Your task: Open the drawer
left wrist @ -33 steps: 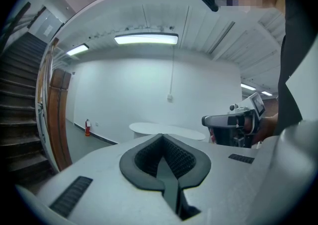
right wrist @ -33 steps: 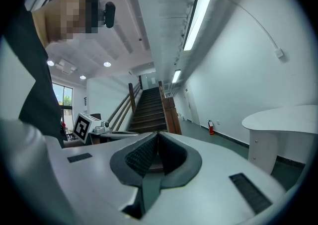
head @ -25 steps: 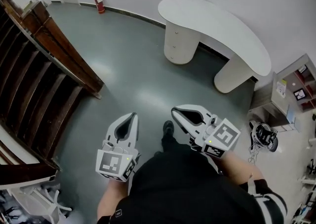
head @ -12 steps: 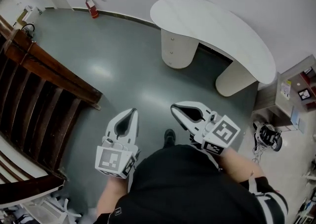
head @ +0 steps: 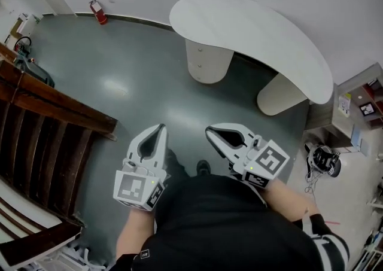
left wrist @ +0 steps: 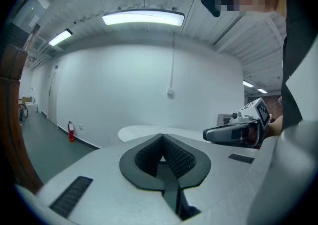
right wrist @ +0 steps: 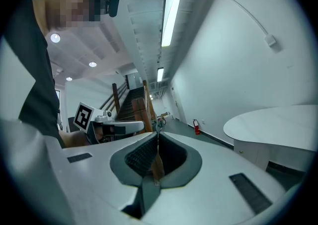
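Note:
A white curved desk (head: 257, 27) stands across the grey floor ahead, against the wall. Its left round pedestal (head: 206, 63) carries the drawer fronts with small knobs. Both grippers are held out in front of the person's body, well short of the desk and touching nothing. My left gripper (head: 160, 127) is shut and empty, its ridged pads meeting at the tips (left wrist: 162, 135). The right gripper (head: 209, 131) also has its jaws together with nothing between them (right wrist: 158, 133). In the right gripper view the desk (right wrist: 278, 119) lies off to the right.
A dark wooden staircase (head: 42, 126) runs along the left side. By the far wall stands a red fire extinguisher (head: 96, 11). A shelf unit (head: 359, 105) and a black object (head: 323, 159) on the floor are at the right. Grey floor (head: 137, 78) lies between me and the desk.
The person has walked on across the floor, carrying both grippers along. In the head view the desk has slid left and the staircase has dropped back. The jaws stayed shut.

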A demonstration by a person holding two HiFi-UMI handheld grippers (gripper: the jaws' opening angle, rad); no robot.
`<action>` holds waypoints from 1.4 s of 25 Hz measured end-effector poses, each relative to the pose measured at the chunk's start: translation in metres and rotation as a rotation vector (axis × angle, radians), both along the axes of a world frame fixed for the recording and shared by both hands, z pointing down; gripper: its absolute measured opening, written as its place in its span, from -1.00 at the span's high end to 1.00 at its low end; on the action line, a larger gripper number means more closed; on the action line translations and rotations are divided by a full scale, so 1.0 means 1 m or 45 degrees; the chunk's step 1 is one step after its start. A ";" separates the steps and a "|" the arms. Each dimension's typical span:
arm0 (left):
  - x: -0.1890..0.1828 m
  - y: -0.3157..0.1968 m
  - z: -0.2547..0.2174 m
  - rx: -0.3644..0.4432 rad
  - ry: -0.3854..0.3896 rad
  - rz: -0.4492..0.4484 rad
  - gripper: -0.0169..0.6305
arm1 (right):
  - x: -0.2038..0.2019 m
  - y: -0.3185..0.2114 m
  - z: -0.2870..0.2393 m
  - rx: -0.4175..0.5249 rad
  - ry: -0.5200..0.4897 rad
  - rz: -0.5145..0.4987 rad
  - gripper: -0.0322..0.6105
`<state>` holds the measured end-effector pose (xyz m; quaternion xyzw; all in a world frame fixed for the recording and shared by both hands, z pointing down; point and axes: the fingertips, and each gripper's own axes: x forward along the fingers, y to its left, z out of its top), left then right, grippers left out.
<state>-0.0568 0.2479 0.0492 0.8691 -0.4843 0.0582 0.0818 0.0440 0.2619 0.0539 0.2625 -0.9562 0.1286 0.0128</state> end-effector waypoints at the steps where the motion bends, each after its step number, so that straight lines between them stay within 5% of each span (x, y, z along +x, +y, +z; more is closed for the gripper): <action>1: -0.001 -0.007 0.004 -0.008 0.005 0.011 0.94 | -0.001 -0.007 0.002 -0.006 0.003 0.013 0.85; 8: -0.010 -0.071 0.026 -0.048 0.015 0.121 0.94 | -0.018 -0.070 0.009 -0.012 0.026 0.116 0.85; 15: -0.047 -0.156 0.022 -0.037 -0.045 0.244 0.94 | -0.068 -0.146 0.007 -0.025 0.068 0.194 0.85; 25: -0.108 -0.238 0.025 -0.012 0.006 0.355 0.94 | -0.144 -0.226 0.002 0.001 0.068 0.302 0.85; 35: -0.113 -0.278 0.036 0.002 -0.019 0.439 0.94 | -0.141 -0.268 0.028 -0.018 0.073 0.427 0.85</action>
